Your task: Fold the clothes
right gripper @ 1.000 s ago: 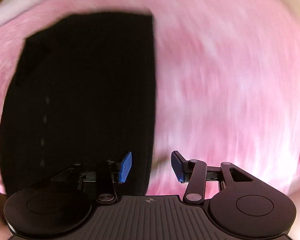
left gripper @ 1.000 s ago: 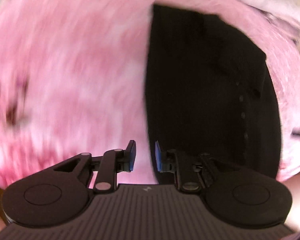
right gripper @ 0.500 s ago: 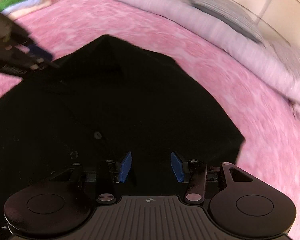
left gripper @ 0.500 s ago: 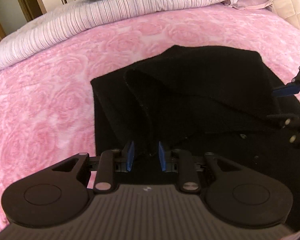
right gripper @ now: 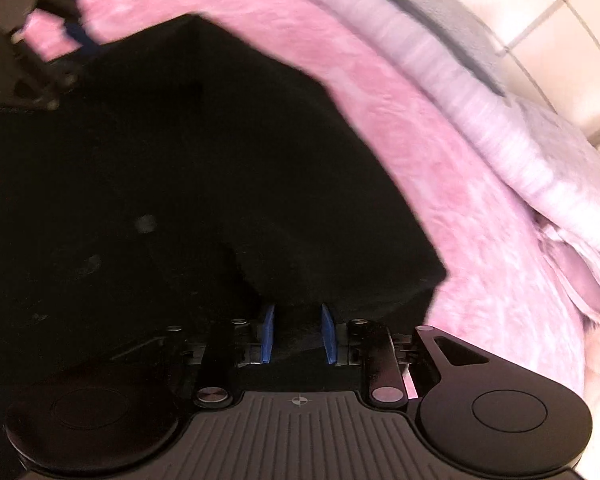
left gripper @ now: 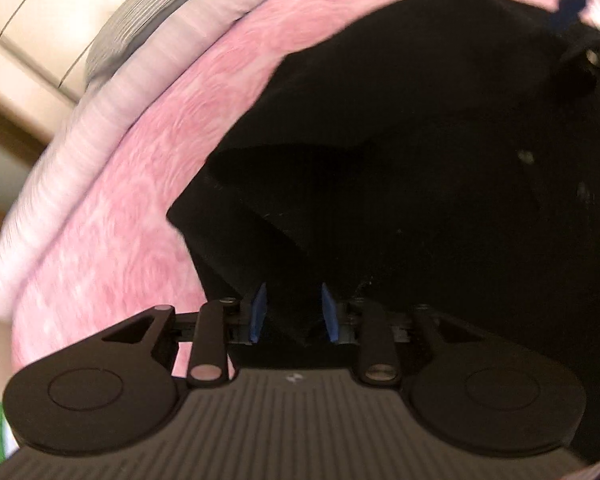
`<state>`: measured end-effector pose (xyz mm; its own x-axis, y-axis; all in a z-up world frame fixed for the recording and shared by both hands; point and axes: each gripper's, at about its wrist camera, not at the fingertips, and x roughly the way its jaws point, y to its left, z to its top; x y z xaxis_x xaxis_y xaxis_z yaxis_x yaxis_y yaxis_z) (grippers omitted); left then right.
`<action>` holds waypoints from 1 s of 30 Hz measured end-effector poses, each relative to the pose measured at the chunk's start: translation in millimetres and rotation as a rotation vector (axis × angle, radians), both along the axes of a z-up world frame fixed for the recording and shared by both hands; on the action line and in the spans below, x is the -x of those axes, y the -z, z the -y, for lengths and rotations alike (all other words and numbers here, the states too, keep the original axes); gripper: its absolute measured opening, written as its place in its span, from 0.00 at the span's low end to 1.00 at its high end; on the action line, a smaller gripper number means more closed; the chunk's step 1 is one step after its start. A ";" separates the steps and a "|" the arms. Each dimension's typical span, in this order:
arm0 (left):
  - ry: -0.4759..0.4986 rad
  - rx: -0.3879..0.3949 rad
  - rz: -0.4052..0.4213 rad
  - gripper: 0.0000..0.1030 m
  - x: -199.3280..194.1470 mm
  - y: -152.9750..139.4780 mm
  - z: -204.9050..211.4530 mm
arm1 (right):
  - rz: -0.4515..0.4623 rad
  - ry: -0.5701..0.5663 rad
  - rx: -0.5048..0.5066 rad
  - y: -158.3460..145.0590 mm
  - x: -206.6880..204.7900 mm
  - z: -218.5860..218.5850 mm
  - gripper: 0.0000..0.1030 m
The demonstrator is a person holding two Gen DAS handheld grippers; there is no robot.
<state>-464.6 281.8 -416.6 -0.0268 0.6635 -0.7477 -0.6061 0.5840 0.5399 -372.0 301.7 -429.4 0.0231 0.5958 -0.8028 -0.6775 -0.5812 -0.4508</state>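
A black garment (left gripper: 400, 184) lies spread on a bed under a pink blanket (left gripper: 148, 184) with a rose pattern, and both tools reach down into it from the near edge. In the left wrist view the left tool (left gripper: 293, 313) has a peaked fold of the black cloth rising between its blue pads (left gripper: 257, 314); the jaws are opening, a gap shows on each side of the fold, and the pads do not press on it. The pink blanket runs off to that tool's left, and beyond it lies a pale striped quilt (left gripper: 112, 92) with a grey pillow (left gripper: 140, 16) on top. Small pale buttons (left gripper: 525, 156) show on the cloth ahead and to the right. In the right wrist view the right tool (right gripper: 298, 335) straddles another ridge of the same garment (right gripper: 228, 152); its jaws are closing, the cloth sits between the blue pads (right gripper: 327, 334), but whether they already pinch it cannot be told from the dark fabric. The garment's folded corner ends just to this tool's right, where the blanket (right gripper: 440, 168) begins. Each tool appears at the far upper corner of the other's view, blurred.
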 end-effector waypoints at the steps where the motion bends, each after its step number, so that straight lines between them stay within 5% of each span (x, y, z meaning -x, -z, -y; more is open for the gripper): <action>1: 0.026 -0.007 -0.019 0.28 -1.0 3.2 1.5 | 0.017 0.001 0.005 4.4 2.9 0.1 0.26; 8: 0.107 -0.022 -0.061 0.24 7.9 14.8 10.8 | 0.042 0.015 0.027 15.3 4.6 -4.9 0.27; 9: 0.102 -0.009 -0.055 0.15 10.6 14.7 9.8 | 0.030 0.035 0.035 14.4 1.2 -6.8 0.25; 10: 0.091 0.006 -0.052 0.07 13.3 14.4 8.3 | 0.018 0.060 0.043 13.3 -2.6 -9.1 0.10; 12: 0.076 0.019 -0.049 0.06 18.9 10.9 6.4 | 0.007 0.104 0.051 9.6 -11.8 -14.2 0.07; 18: -0.021 -0.074 0.052 0.05 39.8 -49.6 -21.2 | -0.058 0.166 -0.010 -38.0 -38.5 -36.8 0.06; 25: -0.097 -0.303 0.176 0.06 56.2 -130.4 -145.1 | -0.107 0.294 -0.250 -124.9 -87.1 -141.0 0.07; 27: -0.193 -0.330 0.249 0.06 67.1 -146.3 -199.0 | -0.152 0.365 -0.254 -141.1 -102.3 -189.6 0.08; 30: -0.404 -0.318 0.430 0.10 91.6 -174.1 -252.8 | -0.308 0.475 -0.267 -164.1 -116.3 -251.9 0.23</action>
